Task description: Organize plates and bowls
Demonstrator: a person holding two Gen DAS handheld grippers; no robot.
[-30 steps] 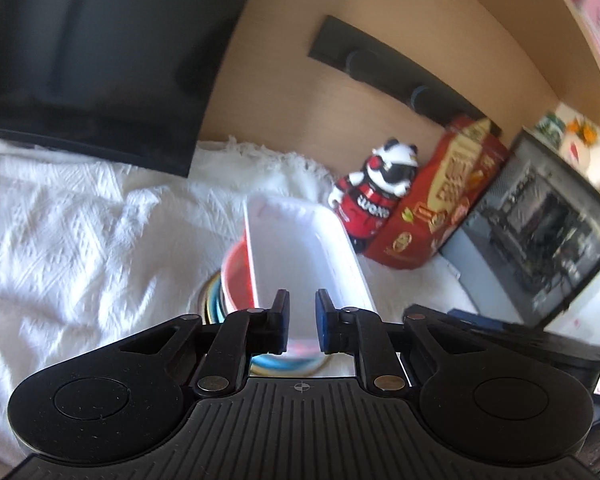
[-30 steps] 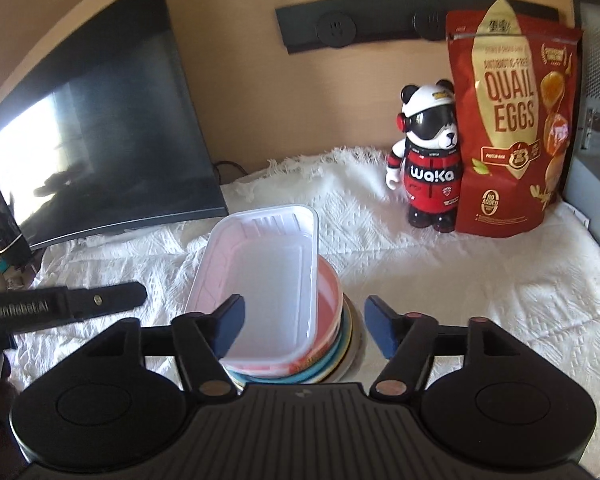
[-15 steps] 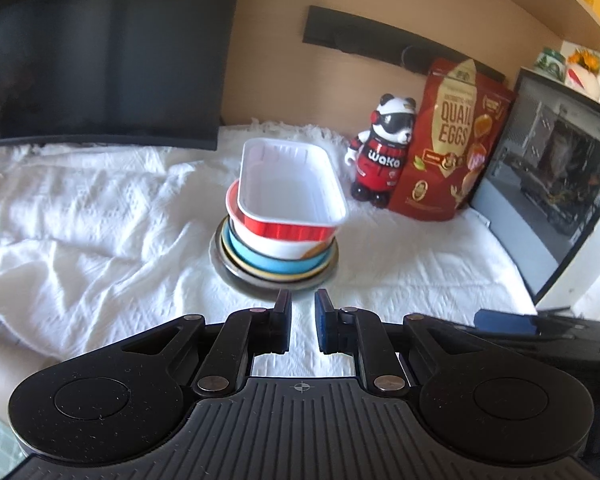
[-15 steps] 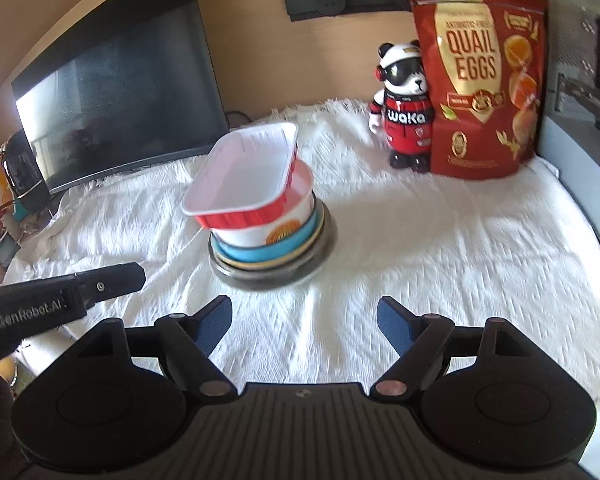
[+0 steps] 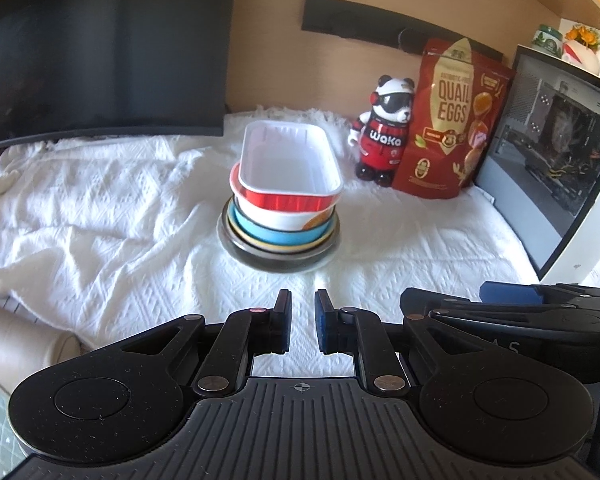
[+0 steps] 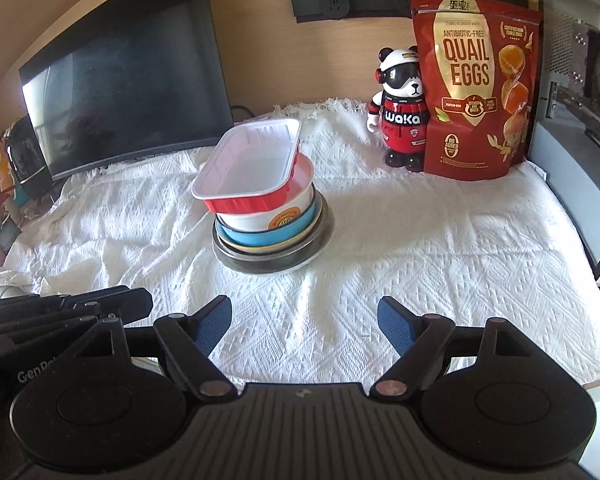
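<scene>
A stack of dishes stands on the white cloth. A red rectangular tray with a white inside [image 5: 290, 168] [image 6: 248, 168] lies on top, tilted. Under it are a white bowl [image 6: 272, 216], a blue bowl [image 5: 276, 234] [image 6: 260, 236], a yellow plate and a grey metal plate [image 5: 276, 258] [image 6: 272, 262]. My left gripper [image 5: 302, 320] is near the table's front, well short of the stack, its jaws nearly together and empty. My right gripper [image 6: 305, 322] is wide open and empty, also short of the stack.
A black monitor [image 5: 104, 60] [image 6: 128, 80] stands at the back left. A panda figure [image 5: 386, 136] [image 6: 400, 108] and a red quail-egg bag [image 5: 458, 120] [image 6: 476, 92] stand at the back right. A PC case [image 5: 552, 152] [image 6: 580, 100] borders the right side.
Both grippers have pulled back from the stack toward the table's front. The red tray stays on top of the stack, released. The right jaws have opened a little wider.
</scene>
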